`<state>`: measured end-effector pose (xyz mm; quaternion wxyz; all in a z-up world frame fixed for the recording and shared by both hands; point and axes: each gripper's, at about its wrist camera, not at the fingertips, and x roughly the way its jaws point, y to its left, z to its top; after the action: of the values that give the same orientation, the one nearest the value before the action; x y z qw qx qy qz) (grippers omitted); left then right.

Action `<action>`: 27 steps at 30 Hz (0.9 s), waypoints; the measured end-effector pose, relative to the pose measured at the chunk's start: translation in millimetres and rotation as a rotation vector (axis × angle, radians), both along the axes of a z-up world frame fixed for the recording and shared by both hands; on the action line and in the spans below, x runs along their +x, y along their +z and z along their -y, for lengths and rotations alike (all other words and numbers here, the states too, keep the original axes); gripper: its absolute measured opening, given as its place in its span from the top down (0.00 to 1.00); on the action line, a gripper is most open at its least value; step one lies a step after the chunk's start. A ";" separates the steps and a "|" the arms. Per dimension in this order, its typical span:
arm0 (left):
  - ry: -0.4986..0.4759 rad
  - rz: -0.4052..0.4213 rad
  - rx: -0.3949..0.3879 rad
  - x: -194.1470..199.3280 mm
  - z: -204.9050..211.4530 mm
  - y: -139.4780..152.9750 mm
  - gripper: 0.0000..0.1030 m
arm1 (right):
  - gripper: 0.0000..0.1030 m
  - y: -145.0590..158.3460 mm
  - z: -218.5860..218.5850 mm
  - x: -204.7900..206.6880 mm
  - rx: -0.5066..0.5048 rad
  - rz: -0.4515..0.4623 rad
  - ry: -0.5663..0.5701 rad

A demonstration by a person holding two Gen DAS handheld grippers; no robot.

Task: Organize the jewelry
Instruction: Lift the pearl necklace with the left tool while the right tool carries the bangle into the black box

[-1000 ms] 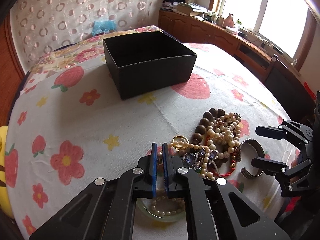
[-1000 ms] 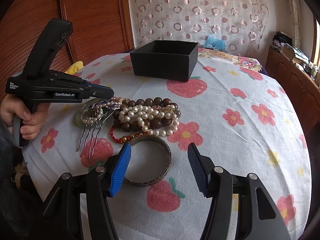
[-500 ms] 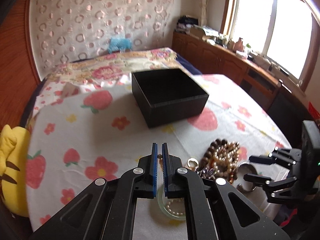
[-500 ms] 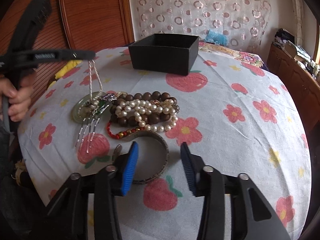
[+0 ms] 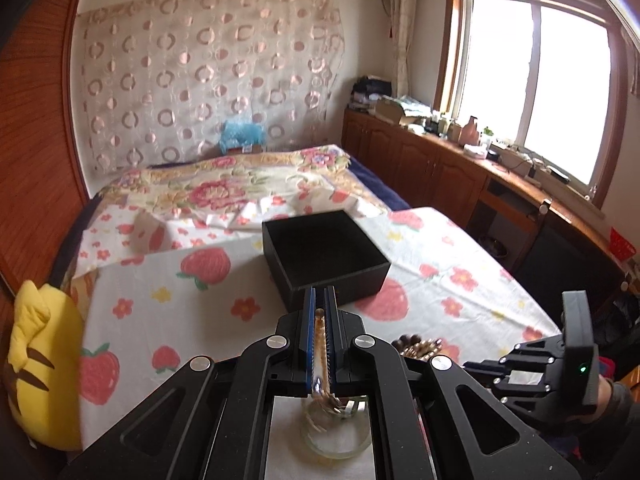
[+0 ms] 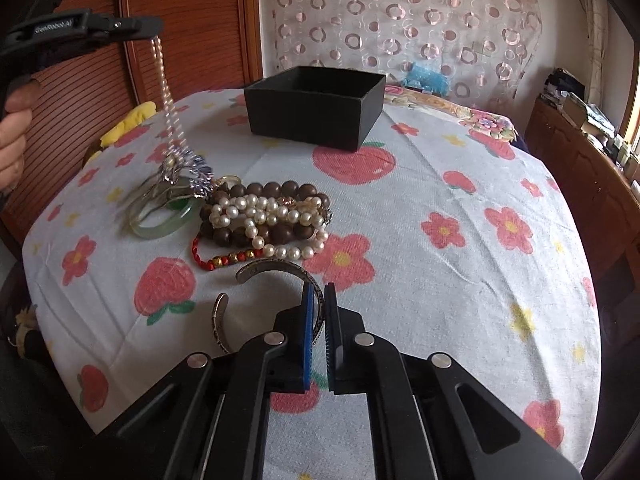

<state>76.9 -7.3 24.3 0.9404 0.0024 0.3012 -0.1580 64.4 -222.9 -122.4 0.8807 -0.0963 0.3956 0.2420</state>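
My left gripper (image 5: pixel 320 312) is shut on a pearl strand (image 6: pixel 166 92) and holds it high; it also shows in the right wrist view (image 6: pixel 154 30). The strand hangs down, with a silver hair comb (image 6: pixel 188 170) caught at its lower end, over a green jade bangle (image 6: pixel 168 222). My right gripper (image 6: pixel 319 308) is shut on the rim of a silver cuff bangle (image 6: pixel 276 270) lying on the cloth. A heap of pearl and brown bead bracelets (image 6: pixel 264 216) and a red bead string (image 6: pixel 218 260) lie between. The open black box (image 6: pixel 316 108) stands beyond.
The flowered cloth (image 6: pixel 460 240) covers a rounded table whose edge falls away near me and to the right. A yellow plush toy (image 5: pixel 40 364) sits at the left edge. A bed and wooden cabinets (image 5: pixel 432 160) lie behind.
My left gripper has risen well above the table, drawing the pearl strand and the comb up with it. My right gripper has closed on the silver cuff bangle.
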 end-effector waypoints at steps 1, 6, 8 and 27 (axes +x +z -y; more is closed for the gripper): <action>-0.005 0.005 -0.003 -0.7 0.3 2.6 0.97 | 0.94 1.5 0.5 0.1 0.001 0.004 -0.001; -0.023 0.040 -0.014 -3.5 5.6 20.2 0.97 | 0.95 6.7 -0.5 -0.2 0.004 0.021 -0.007; -0.028 0.056 -0.018 -5.4 7.3 28.1 0.97 | 0.95 7.6 -0.2 0.2 0.007 0.025 -0.009; -0.016 0.186 -0.019 -16.6 8.8 77.7 0.97 | 0.94 18.4 0.9 3.7 0.018 0.048 -0.022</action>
<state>60.3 -16.1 102.0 0.9629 0.0103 0.2112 -0.1674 68.1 -223.8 -104.0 0.8934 -0.0898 0.3733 0.2333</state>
